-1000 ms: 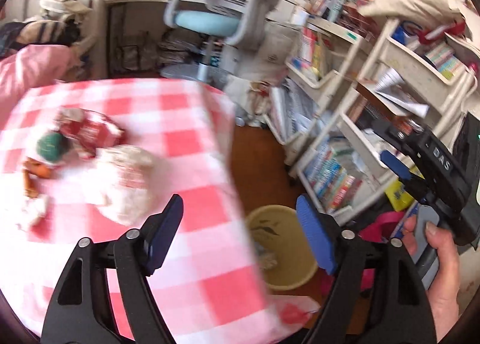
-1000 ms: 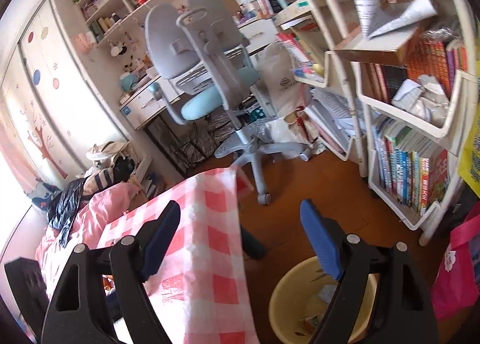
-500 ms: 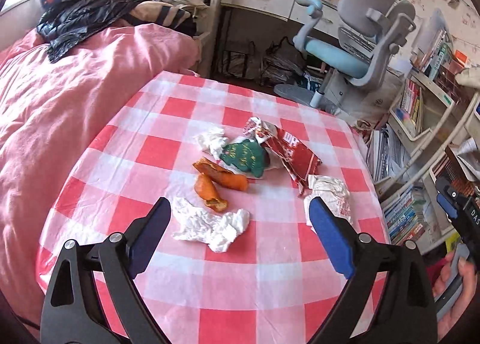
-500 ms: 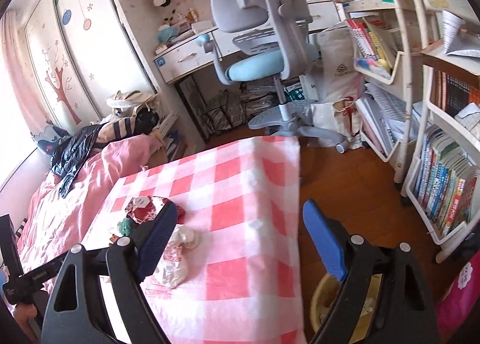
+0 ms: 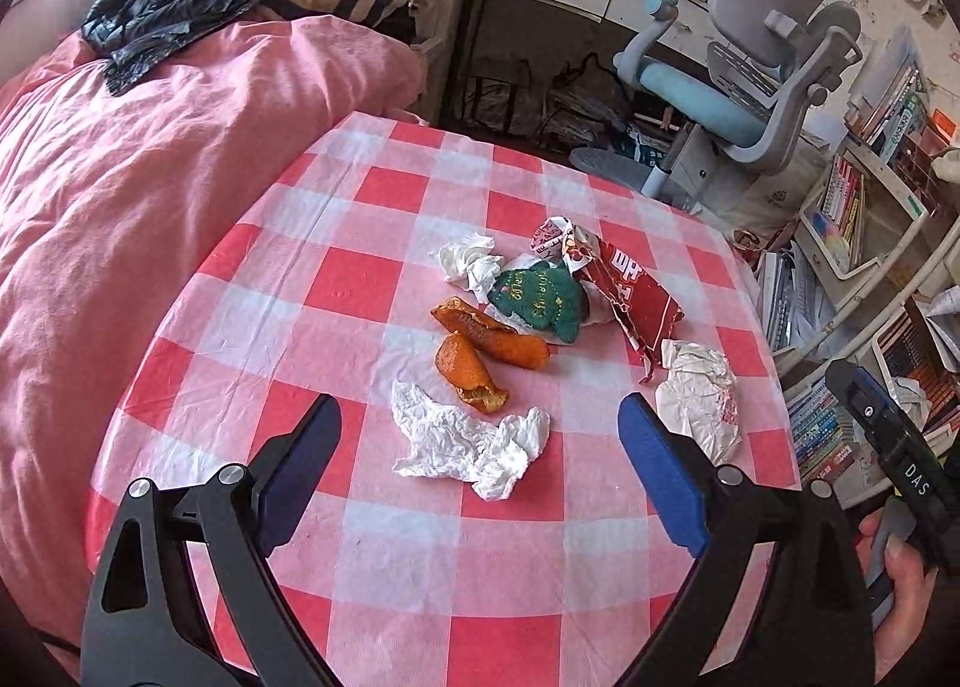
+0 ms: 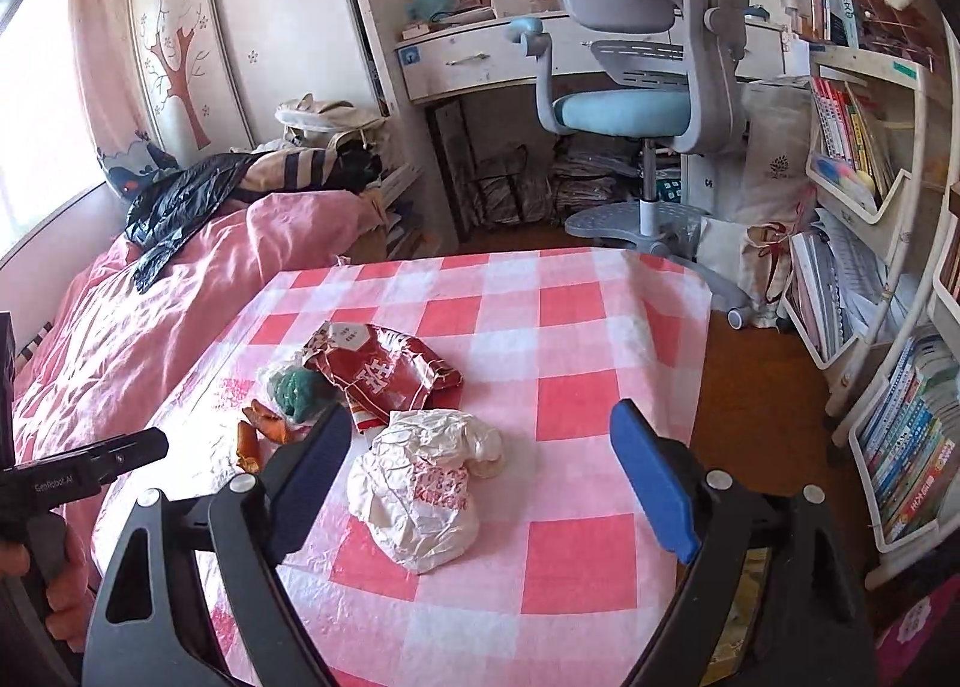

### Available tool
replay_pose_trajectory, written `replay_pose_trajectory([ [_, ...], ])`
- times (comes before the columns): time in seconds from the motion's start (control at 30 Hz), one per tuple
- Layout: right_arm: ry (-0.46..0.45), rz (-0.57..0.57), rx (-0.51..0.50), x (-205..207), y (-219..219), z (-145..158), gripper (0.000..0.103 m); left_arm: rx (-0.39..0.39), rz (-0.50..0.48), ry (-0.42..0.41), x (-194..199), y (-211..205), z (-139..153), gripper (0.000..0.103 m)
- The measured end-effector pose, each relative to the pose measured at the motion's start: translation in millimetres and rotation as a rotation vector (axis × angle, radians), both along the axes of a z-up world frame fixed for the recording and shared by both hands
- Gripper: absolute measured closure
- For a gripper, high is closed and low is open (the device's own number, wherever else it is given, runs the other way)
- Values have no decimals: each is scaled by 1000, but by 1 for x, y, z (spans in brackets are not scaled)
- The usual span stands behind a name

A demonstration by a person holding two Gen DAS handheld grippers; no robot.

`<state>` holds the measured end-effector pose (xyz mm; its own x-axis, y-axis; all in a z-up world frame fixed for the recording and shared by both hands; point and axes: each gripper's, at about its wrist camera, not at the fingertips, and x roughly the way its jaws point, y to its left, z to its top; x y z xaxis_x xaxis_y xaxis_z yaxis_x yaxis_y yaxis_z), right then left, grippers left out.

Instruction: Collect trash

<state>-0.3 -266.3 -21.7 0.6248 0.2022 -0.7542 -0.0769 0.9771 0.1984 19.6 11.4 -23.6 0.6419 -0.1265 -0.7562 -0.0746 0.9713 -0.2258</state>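
Trash lies in a cluster on the pink checked tablecloth [image 5: 360, 291]. It includes a crumpled white tissue [image 5: 468, 444], orange peels [image 5: 480, 348], a green packet [image 5: 540, 297], a torn red wrapper [image 5: 624, 291] and a crumpled white bag [image 5: 699, 405]. My left gripper [image 5: 477, 402] hovers open above the tissue, holding nothing. My right gripper [image 6: 480, 408] is open and empty too. The white bag [image 6: 420, 489] lies just below and between its fingers, with the red wrapper [image 6: 378, 369], green packet [image 6: 297, 387] and peels [image 6: 258, 429] beyond it to the left.
A pink quilted bed [image 5: 120, 207] borders the table on the left. A grey-blue desk chair [image 6: 636, 105] and desk stand behind it, with bookshelves [image 6: 870, 177] on the right. A sliver of the yellow bin [image 6: 741, 609] shows on the floor at the table's right edge.
Both views have swung away from the yellow bin and shelves onto the tabletop, so the trash now lies in front of both grippers. Both pairs of jaws stand slightly wider.
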Motion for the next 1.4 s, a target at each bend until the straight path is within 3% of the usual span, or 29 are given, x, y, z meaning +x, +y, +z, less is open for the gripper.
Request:
replay_pose_trajectory([
  [1.4, 17, 7, 4, -1, 1, -5, 18, 20, -21, 27, 1, -12, -8, 13],
])
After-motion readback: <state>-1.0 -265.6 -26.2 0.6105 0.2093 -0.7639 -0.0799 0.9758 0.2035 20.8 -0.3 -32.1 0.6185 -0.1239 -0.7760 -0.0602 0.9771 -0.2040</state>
